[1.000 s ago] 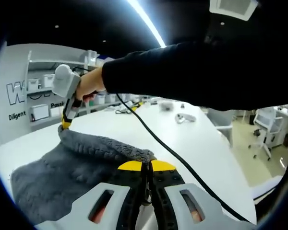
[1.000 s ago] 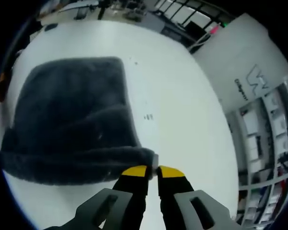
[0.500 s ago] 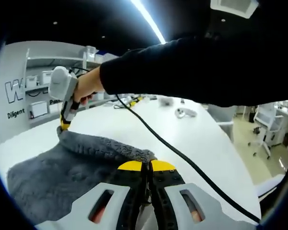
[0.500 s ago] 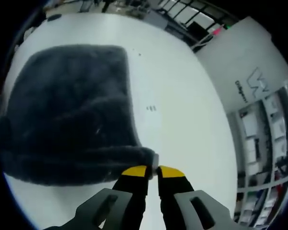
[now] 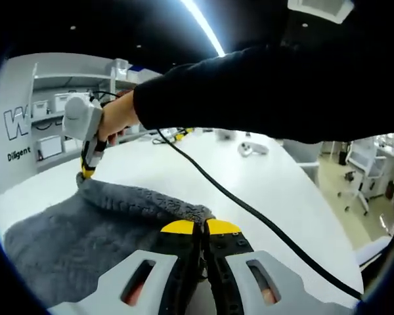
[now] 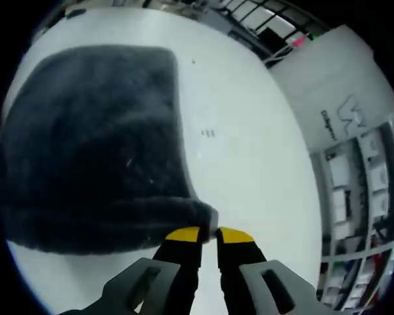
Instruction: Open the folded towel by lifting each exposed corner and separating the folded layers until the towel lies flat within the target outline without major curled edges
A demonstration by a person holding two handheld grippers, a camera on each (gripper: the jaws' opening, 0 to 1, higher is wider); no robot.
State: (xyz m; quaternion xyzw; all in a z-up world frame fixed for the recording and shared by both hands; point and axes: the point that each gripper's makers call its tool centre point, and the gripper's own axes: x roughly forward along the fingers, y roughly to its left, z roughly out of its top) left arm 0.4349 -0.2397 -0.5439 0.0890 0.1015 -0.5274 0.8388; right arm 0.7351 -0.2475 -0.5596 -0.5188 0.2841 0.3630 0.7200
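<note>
Dark grey towel [image 6: 92,138]; white table [image 6: 249,157]; black sleeve [image 5: 269,92]; black cable [image 5: 249,213].

White table [image 5: 184,174], shelves w/ boxes [image 5: 49,125], ceiling light strip [image 5: 203,29].

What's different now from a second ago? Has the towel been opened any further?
Hardly. In the right gripper view the grey towel takes up a little more of the picture, mostly camera motion. Both the left gripper and the right gripper stay shut on towel corners, the edge between them still raised above the white table.
</note>
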